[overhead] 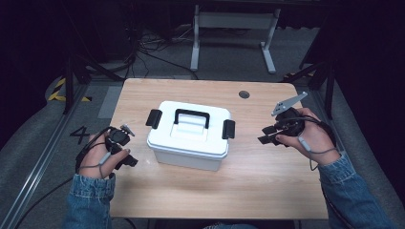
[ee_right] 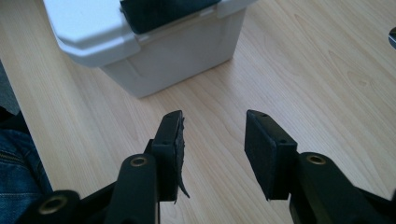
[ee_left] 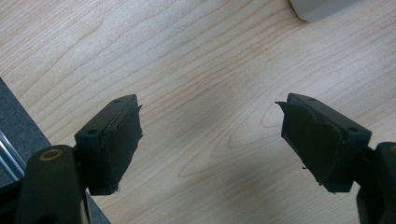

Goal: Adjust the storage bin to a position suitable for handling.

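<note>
A white plastic box (overhead: 188,140) with a black carry handle (overhead: 192,117) and a black latch at each end (overhead: 154,118) (overhead: 228,129) stands closed mid-table. My left gripper (overhead: 125,160) rests low by the table's left edge, left of the box, open with nothing between its jaws. In the left gripper view the left gripper (ee_left: 210,105) faces bare wood, a corner of the box (ee_left: 322,7) at top right. My right gripper (overhead: 267,136) hovers right of the box, open and empty. The right gripper view has the right gripper (ee_right: 213,116) aimed at the box's end wall (ee_right: 163,60), a short gap away.
The wooden table (overhead: 267,176) has a round dark cable hole (overhead: 244,94) at its far right. Beyond it a white metal frame (overhead: 234,21) and cables lie on the grey floor. Denim sleeves enter from the bottom corners.
</note>
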`<action>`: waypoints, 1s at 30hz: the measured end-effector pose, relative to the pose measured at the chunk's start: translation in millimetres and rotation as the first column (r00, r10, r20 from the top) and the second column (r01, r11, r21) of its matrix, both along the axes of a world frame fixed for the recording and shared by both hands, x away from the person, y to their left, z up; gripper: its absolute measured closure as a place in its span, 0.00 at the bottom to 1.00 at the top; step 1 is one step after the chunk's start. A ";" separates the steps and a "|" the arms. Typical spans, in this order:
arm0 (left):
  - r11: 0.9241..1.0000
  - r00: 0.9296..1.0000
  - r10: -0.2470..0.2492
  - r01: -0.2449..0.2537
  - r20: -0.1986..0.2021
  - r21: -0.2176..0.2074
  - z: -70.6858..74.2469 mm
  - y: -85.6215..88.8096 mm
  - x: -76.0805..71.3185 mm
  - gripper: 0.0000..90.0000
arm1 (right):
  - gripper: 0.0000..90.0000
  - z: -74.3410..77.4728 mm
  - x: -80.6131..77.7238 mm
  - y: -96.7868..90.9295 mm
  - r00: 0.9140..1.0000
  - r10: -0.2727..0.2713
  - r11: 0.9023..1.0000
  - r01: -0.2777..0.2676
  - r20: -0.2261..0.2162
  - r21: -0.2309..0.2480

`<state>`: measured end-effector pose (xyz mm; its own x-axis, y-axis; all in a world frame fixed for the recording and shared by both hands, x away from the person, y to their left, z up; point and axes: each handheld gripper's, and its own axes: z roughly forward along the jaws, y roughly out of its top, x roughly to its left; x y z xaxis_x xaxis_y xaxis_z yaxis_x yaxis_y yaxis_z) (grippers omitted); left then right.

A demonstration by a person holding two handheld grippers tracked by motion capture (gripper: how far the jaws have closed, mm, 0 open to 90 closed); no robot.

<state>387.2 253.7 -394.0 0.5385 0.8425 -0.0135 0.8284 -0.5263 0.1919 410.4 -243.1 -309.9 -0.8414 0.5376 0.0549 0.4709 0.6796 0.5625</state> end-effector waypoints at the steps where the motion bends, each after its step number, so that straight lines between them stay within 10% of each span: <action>1: 1.000 1.000 -0.004 0.004 0.003 0.003 -0.2 0.0 0.4 0.23 | 0.65 0.8 1.0 2.1 1.000 0.002 1.000 -0.002 -0.003 0.006; 30: 1.000 1.000 0.020 -0.020 0.009 -0.005 -3.4 5.5 -15.2 0.22 | 0.63 28.5 35.4 82.9 0.989 0.144 0.989 -0.144 -0.007 0.018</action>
<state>372.0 259.3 -397.4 0.5213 0.8533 -0.0126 0.8371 -0.5085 0.2018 445.9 -160.3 -281.4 -0.9097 0.4094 0.0699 0.3730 0.7311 0.5713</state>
